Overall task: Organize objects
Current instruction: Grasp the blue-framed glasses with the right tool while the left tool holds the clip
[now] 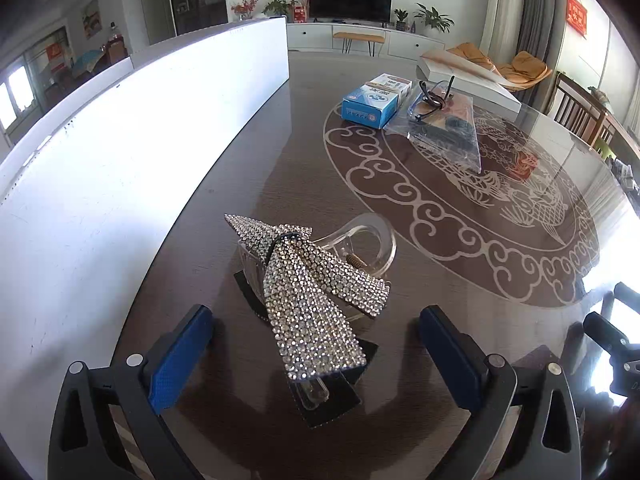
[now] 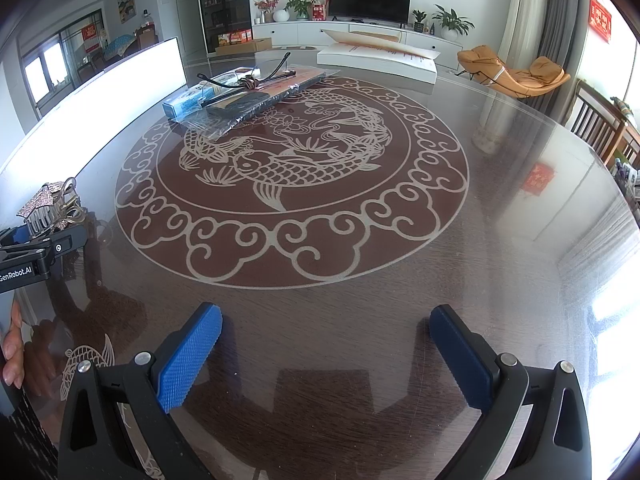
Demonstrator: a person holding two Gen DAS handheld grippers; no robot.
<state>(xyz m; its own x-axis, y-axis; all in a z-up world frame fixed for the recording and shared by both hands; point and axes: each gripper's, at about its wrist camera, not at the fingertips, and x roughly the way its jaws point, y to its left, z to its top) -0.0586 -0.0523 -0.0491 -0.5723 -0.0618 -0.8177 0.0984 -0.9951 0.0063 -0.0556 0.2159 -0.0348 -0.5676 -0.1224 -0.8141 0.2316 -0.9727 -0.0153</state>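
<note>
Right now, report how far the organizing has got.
Looks done: the blue-and-white box and clear plastic packet with the black glasses sit grouped. In hand: nothing; the open left gripper frames the rhinestone bow hair claw. Left: moving that claw; the right gripper is open over bare glass.

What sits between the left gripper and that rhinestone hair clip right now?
Nothing visible. The left gripper is open, and the rhinestone hair clip lies on the table right between its fingers, its near end already inside the gap. The blue box and plastic-wrapped packet lie well beyond it.
</note>
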